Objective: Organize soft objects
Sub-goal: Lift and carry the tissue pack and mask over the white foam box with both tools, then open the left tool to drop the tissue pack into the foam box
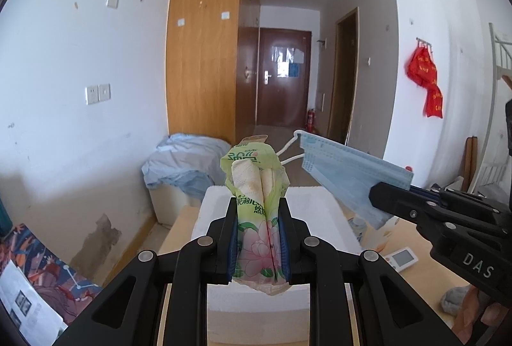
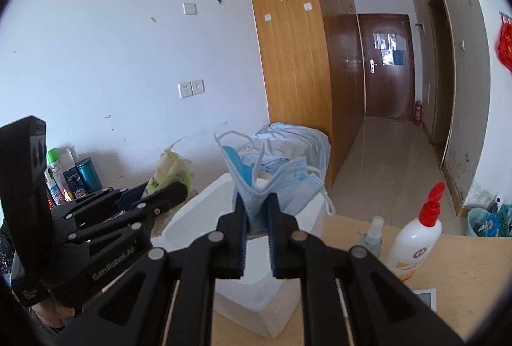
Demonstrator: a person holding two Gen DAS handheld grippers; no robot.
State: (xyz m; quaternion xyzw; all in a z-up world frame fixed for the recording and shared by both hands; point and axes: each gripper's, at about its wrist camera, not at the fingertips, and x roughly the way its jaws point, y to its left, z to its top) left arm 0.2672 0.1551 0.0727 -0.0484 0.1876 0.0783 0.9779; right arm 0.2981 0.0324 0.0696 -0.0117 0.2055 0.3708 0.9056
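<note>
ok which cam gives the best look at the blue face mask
The left wrist view: the blue face mask shows side-on and nearly whole, pleats and ear loops visible, pinched by the right gripper. In the right wrist view the mask is crumpled between that gripper's own fingers, seen edge-on and partly hidden.

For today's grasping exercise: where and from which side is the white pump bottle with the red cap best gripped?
Grip the white pump bottle around its broad body, coming in level from the front. It stands upright on the desk; the red pump on top is narrow and blocks a top approach.
</note>
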